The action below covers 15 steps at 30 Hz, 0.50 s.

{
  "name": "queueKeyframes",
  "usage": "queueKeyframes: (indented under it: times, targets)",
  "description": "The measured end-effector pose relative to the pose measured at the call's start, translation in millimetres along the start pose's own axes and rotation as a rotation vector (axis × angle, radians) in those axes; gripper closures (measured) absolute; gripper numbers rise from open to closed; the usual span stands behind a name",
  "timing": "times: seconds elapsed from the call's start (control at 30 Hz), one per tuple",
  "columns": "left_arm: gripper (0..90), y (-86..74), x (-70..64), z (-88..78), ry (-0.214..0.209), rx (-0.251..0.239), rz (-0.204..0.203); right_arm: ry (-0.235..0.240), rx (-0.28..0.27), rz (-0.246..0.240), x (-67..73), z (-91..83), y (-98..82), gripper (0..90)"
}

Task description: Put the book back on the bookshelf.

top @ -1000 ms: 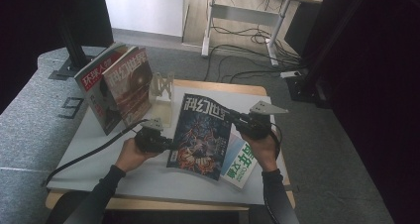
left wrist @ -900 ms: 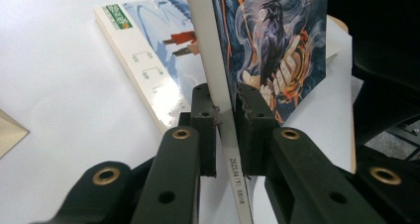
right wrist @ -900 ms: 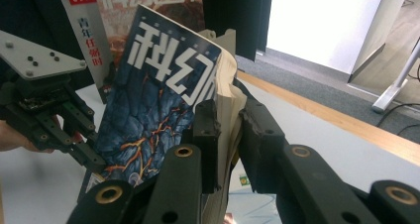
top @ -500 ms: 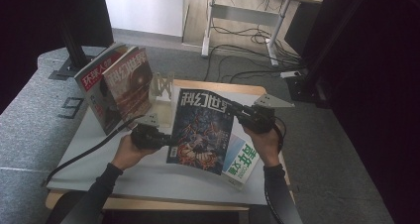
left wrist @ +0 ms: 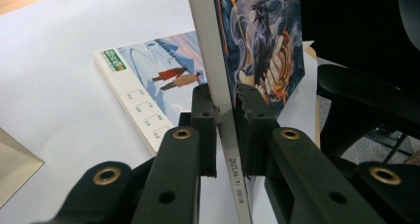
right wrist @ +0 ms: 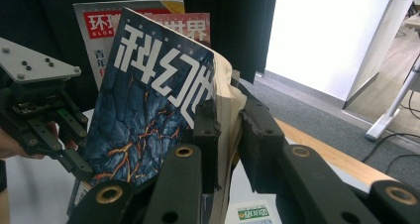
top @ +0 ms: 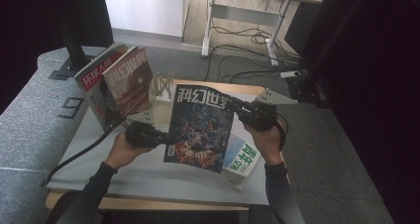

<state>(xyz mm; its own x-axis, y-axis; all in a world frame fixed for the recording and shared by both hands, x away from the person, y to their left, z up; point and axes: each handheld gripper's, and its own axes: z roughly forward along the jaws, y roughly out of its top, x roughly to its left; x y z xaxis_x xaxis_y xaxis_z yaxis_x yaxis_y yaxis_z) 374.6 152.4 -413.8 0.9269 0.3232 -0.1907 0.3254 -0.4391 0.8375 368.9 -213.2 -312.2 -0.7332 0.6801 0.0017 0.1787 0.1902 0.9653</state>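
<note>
Two grippers clamp the magazine (top: 200,127) — left gripper (left wrist: 225,112) on its spine, right gripper (right wrist: 229,122) on its pages.

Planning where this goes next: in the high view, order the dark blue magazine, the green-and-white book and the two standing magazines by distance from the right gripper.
From the right gripper:
1. Dark blue magazine, clamped at its edge.
2. Green-and-white book, flat on the table below it.
3. Standing magazines, far left.
</note>
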Motion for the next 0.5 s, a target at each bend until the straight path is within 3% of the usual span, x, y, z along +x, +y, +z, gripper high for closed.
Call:
queueKeyframes:
  times: [0.27, 0.5]
  targets:
    - [80.1, 3.3, -0.9, -7.8, -0.007, -0.004, 0.004, 0.0, -0.01, -0.011, 3.0, -0.8, 6.3, 76.5]
    - [80.3, 5.7, -2.5, -17.9, 0.017, 0.005, 0.014, -0.005, -0.022, -0.016, 6.5, 2.5, 6.1, 76.5]
